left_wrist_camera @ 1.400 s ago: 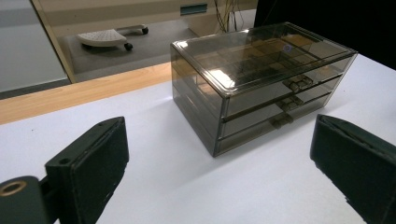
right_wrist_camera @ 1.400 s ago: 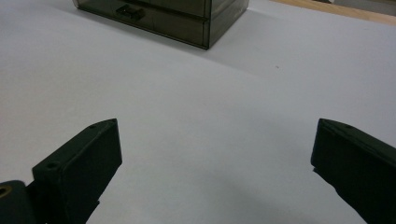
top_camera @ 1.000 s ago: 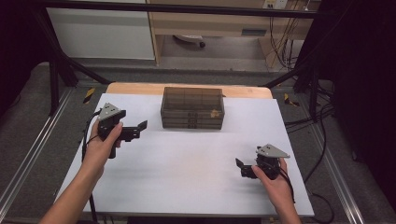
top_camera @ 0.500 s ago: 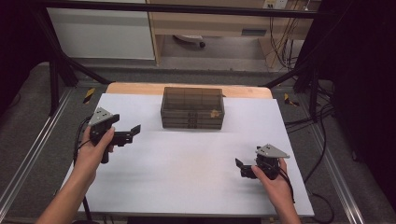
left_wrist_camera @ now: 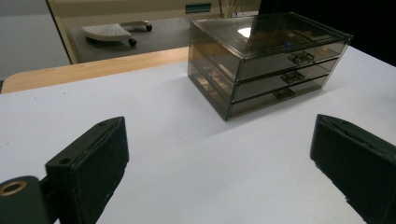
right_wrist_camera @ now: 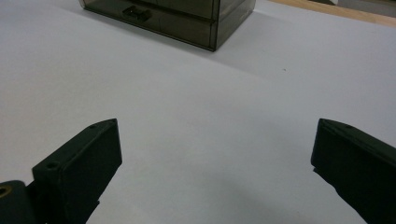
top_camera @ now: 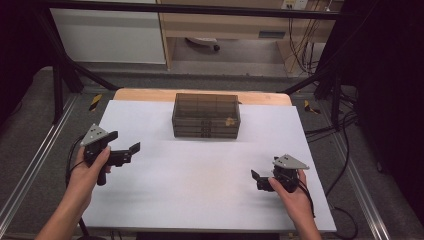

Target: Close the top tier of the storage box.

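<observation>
A smoky clear three-drawer box (top_camera: 206, 116) stands at the back middle of the white table (top_camera: 200, 200), all its drawers shut and something small and tan (top_camera: 230, 120) showing through its right side. My left gripper (top_camera: 123, 141) is held above the table's left part, open and empty, and points right. In the left gripper view the box (left_wrist_camera: 266, 60) lies ahead between the wide-apart jaws of the left gripper (left_wrist_camera: 219, 140). My right gripper (top_camera: 257, 181) rests low at the front right, open and empty. In the right gripper view the box (right_wrist_camera: 177, 14) sits far ahead of the right gripper (right_wrist_camera: 217, 140).
A wooden strip (top_camera: 150, 95) runs along the table's back edge. Metal frame rails (top_camera: 35, 165) flank both sides. Cables (top_camera: 345, 130) hang by the right side. A pale cabinet (top_camera: 110, 35) stands on the floor behind.
My left gripper has moved left and nearer the person, away from the box. The right gripper has stayed where it was.
</observation>
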### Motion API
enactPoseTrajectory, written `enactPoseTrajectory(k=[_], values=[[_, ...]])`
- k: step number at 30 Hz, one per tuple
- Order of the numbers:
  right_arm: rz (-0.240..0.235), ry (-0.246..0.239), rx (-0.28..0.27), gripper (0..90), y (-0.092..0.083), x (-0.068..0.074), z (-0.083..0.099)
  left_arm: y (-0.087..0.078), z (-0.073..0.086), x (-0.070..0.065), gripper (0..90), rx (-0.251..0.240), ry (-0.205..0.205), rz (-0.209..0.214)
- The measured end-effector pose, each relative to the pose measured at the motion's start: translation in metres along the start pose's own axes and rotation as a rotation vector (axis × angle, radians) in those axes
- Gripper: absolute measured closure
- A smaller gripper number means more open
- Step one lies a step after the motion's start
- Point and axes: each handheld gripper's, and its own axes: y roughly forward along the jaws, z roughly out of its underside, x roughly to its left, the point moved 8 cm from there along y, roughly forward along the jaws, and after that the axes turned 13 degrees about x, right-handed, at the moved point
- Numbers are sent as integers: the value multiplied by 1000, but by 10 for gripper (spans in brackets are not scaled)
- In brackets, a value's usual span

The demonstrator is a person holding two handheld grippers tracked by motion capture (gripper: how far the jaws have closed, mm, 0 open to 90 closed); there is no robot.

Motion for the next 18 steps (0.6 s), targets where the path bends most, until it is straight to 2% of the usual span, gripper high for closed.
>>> enactPoseTrajectory(k=[18], values=[[-5,-5,3,24,1,3,0,-9,32,7,46,8,-44,0]])
